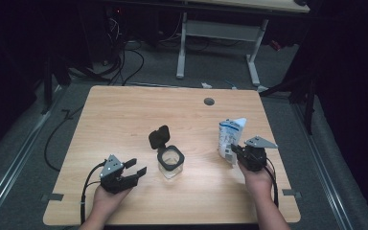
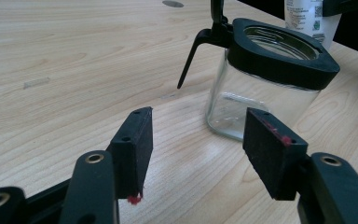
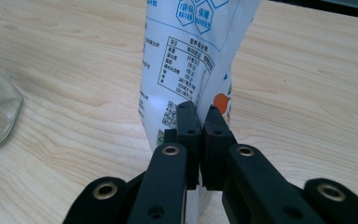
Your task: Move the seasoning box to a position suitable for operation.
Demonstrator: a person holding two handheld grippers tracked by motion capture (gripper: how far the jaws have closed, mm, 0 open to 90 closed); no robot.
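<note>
Between the pads of the right gripper point(image 3: 200, 140) sits the lower side edge of a white printed plastic pouch with blue hexagon marks and a nutrition table point(image 3: 191, 56); the jaws are pinched nearly together on that thin film, holding the pouch upright on the pale wooden table point(image 1: 124, 115), probably so its top can later be tipped toward the jar. Just ahead of the left gripper point(image 2: 200, 140), a little past its right fingertip, stands a clear square glass jar with a black plastic collar point(image 2: 261, 93); its black hinged lid point(image 1: 159, 137) is flipped up and back, leaving the mouth open, seemingly ready for filling. Left fingers stand wide apart with nothing between them and no contact with the glass; judged from the pose, they are lined up to steady the jar. From the high view, jar and pouch are well apart, the jar nearer the left gripper.
</note>
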